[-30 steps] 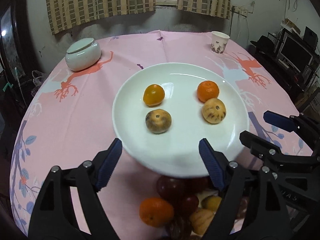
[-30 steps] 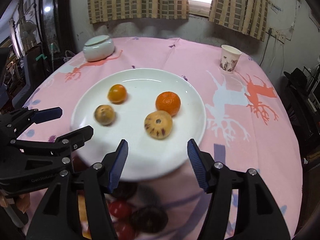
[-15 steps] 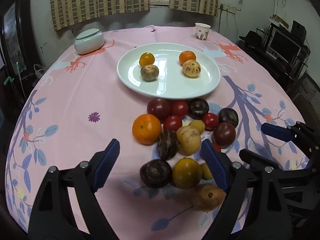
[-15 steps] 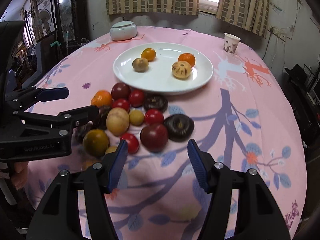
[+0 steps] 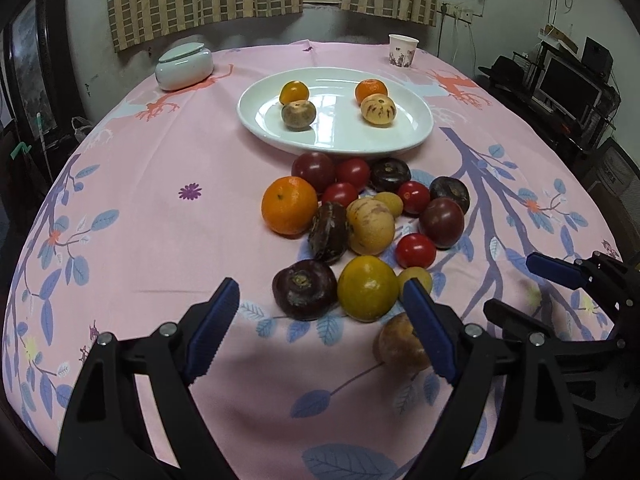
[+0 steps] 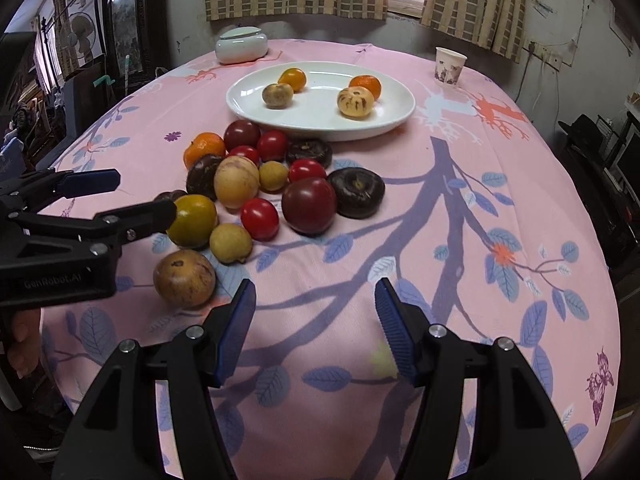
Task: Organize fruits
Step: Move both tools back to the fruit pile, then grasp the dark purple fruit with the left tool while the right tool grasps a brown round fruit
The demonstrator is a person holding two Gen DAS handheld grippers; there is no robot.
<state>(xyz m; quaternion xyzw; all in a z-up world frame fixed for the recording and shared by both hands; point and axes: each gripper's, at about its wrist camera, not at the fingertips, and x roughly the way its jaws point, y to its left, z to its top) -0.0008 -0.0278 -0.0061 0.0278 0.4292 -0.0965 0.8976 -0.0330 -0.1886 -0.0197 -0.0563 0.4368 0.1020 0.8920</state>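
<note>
A white plate [image 5: 336, 138] [image 6: 320, 118] holds several fruits: two orange ones and two brownish ones. In front of it a pile of loose fruits [image 5: 360, 216] [image 6: 260, 188] lies on the pink tablecloth: an orange [image 5: 289, 205], red tomatoes, dark purple fruits, yellow ones and a brown fruit [image 6: 184, 278]. My left gripper [image 5: 320, 330] is open and empty, just short of the pile's near edge. My right gripper [image 6: 314, 328] is open and empty over bare cloth, right of the brown fruit. Each gripper also shows in the other's view, the left [image 6: 116, 196] and the right [image 5: 528, 286].
A pale lidded bowl [image 5: 184, 66] stands at the table's back left. A paper cup [image 5: 403, 50] stands at the back right. Shelves and a monitor [image 5: 568, 84] are beyond the table's right edge. The table's rim curves close around both grippers.
Both grippers have pulled back from over the plate toward the table's near edge. The pile of loose fruits has come fully into view. Both stayed open and empty.
</note>
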